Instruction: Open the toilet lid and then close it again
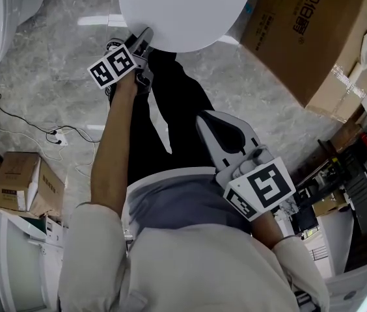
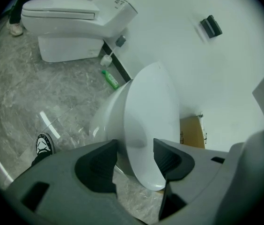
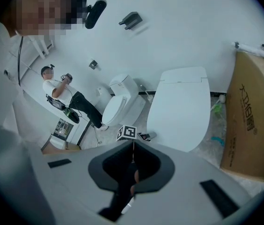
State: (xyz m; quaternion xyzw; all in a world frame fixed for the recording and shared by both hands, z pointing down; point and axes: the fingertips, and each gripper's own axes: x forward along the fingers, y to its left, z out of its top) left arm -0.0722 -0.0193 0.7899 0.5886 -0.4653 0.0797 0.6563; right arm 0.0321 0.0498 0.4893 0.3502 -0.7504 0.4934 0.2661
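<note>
- Toilet lid (image 1: 183,12) lies at 12 o'clock from the person, broad and white. From where I stand I can't tell whether it rests flat or is just off the bowl (image 2: 105,118).
- Left gripper (image 1: 143,41) reaches to the lid's front rim at about 11 o'clock. Its 2 jaws stand a middling width apart with the rim between them. 1 pad looks to be against the lid, while a sliver of floor shows beside the other, so I read it as a straddle, not a firm clamp.
- Right gripper (image 1: 206,121) hangs near the person's waist at 4 o'clock, jaws pressed together on nothing.
- Likely step: taking hold of the rim to lift.
- Risk 1: the rim is smooth and curved. With so loose a hold it could slide out partway up and the lid would slam onto the bowl.
- Risk 2: cardboard box (image 1: 313,31) stands close at 2 o'clock, and a wide elbow swing could knock it.
- Risk 3: letting go too early on the way down would mean the same bang.
</note>
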